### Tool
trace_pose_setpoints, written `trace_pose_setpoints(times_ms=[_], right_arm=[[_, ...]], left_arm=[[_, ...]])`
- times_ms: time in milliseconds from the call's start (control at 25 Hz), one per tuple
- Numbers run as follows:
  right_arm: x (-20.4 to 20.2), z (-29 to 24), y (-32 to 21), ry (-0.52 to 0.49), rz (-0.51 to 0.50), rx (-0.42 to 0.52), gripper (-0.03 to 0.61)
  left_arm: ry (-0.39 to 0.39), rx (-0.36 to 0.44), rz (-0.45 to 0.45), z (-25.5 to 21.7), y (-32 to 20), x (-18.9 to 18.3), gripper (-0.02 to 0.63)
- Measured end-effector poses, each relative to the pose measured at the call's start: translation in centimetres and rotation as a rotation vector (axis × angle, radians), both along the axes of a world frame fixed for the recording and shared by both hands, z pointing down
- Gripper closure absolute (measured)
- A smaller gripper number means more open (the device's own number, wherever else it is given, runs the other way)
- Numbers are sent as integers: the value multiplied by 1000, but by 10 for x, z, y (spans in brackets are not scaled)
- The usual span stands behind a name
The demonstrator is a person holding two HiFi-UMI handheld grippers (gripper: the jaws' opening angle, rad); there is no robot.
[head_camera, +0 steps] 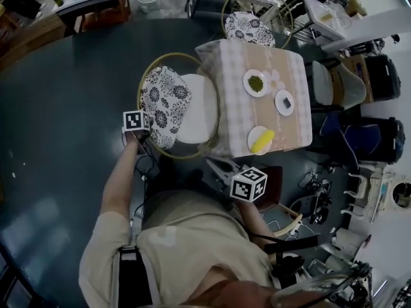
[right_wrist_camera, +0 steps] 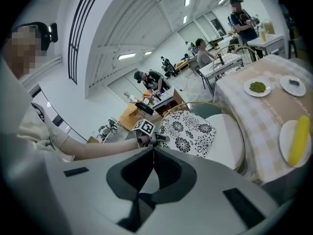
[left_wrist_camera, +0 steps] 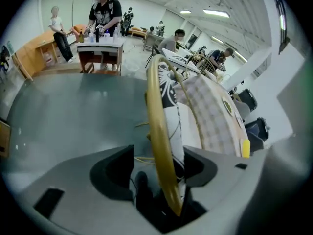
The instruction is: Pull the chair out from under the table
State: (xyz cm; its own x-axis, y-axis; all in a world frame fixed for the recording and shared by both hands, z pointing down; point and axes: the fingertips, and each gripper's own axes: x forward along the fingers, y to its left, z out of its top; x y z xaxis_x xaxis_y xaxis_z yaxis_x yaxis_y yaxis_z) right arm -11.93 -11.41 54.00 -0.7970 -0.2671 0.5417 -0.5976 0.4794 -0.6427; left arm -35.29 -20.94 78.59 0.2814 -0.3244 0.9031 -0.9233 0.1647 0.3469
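A round chair (head_camera: 196,117) with a gold hoop frame (left_wrist_camera: 159,121), a white seat and a floral cushion (head_camera: 166,101) is tucked partly under the table (head_camera: 234,88), which wears a checked cloth. My left gripper (head_camera: 146,138) is at the chair's near left rim. Its jaws (left_wrist_camera: 156,153) stand open around the gold hoop, and the pads do not press on it. My right gripper (head_camera: 215,167) hovers by the table's near corner, shut and empty (right_wrist_camera: 153,153), pointing toward the chair (right_wrist_camera: 222,136).
On the table are a plate of green food (head_camera: 256,83), a plate with a dark item (head_camera: 284,102) and a plate with a yellow item (head_camera: 261,140). A second hoop chair (head_camera: 249,25) stands at the table's far side. Chairs, bags and gear crowd the right. People stand at desks (left_wrist_camera: 100,45) farther back.
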Motion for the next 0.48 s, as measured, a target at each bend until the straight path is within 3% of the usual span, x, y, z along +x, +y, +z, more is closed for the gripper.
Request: trace_pose_setpoints(times_ms=[160,240,480], right_arm=[[2,2,2,-2,11,-8,566],[5,4,3,-16,18,-15,566],[23,13,1,-71,23,-41,566]], left_arm=[[100,-47,-91,8,-1,4,500],[130,-72,-114,14,0,9,547],[124,-82,-168,17,5,9,587]])
